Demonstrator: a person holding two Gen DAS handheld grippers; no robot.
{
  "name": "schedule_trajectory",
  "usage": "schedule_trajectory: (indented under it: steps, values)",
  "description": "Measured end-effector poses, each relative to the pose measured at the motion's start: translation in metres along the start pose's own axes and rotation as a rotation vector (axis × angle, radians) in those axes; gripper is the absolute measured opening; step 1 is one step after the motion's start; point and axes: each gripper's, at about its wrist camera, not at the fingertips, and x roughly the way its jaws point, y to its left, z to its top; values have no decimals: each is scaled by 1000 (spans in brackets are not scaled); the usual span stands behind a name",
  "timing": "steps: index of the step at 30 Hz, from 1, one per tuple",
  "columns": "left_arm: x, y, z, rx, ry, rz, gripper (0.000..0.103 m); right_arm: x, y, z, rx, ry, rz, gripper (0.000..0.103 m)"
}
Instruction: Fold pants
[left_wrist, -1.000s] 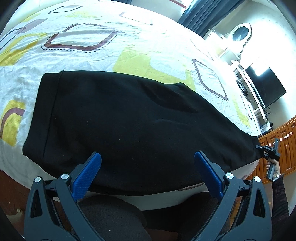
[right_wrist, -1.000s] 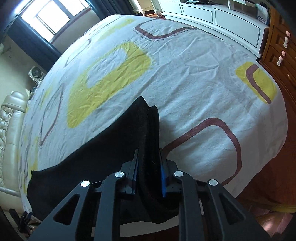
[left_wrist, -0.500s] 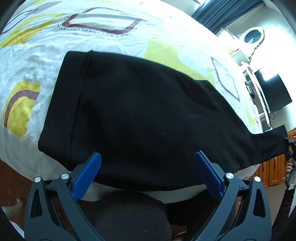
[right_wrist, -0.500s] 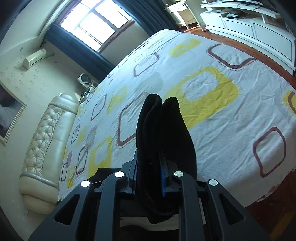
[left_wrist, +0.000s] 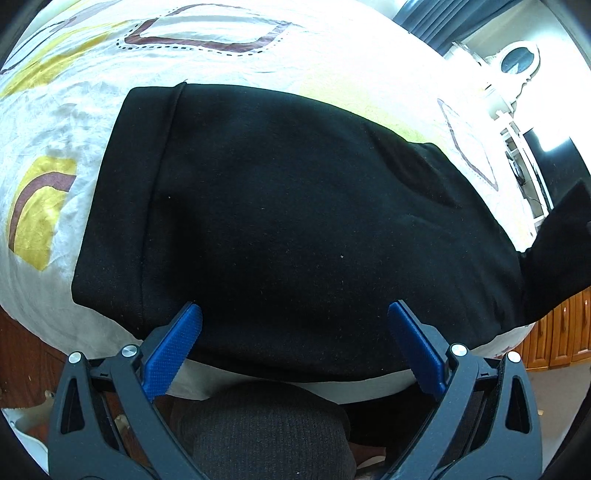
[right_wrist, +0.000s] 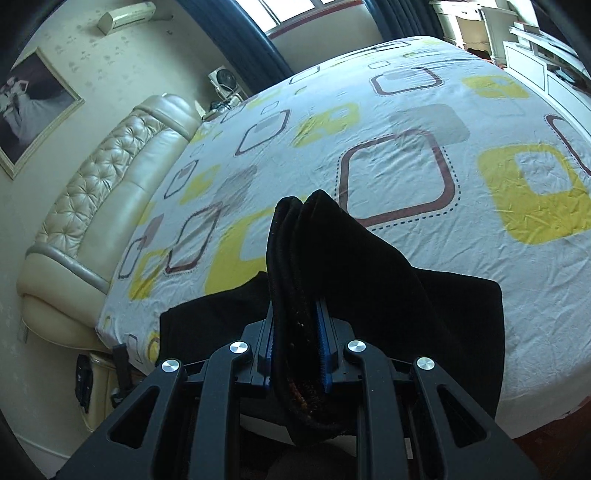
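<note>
Black pants (left_wrist: 288, 221) lie flat along the near edge of the bed, waistband to the left in the left wrist view. My left gripper (left_wrist: 294, 345) hovers open over their near edge, blue pads wide apart with nothing between them. In the right wrist view my right gripper (right_wrist: 295, 343) is shut on the bunched leg end of the pants (right_wrist: 314, 258), lifted above the bed, with the rest of the pants (right_wrist: 461, 332) lying below. That raised leg end (left_wrist: 557, 236) shows at the right edge of the left wrist view.
The bed sheet (right_wrist: 406, 147) is white with yellow and brown squares. A cream tufted headboard (right_wrist: 103, 192) stands at the left. Wooden cabinets (left_wrist: 561, 332) and a white dresser (left_wrist: 517, 110) stand past the bed's right end. A person's dark-clothed knee (left_wrist: 266, 432) is below my left gripper.
My right gripper has lifted the leg end off the bed and swung it toward the headboard side. The left gripper came slightly closer to the pants and stayed open.
</note>
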Motion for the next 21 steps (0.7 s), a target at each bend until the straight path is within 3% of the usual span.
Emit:
schedule_trajectory:
  steps: [7,12,17,21]
  values:
    - [-2,1,0,-23,3,-16,100,84,35,-37,-142,99,-186,19]
    - [-2,-2,1,-16,3,-6,100,117,46,-56,-207,128,-282,19]
    - [-2,-3,0,-16,3,-4,100,139,45,-64,-180,153,-300,20]
    - [-2,-3,1,-18,3,-5,100,151,42,-73,-121,179,-245,33]
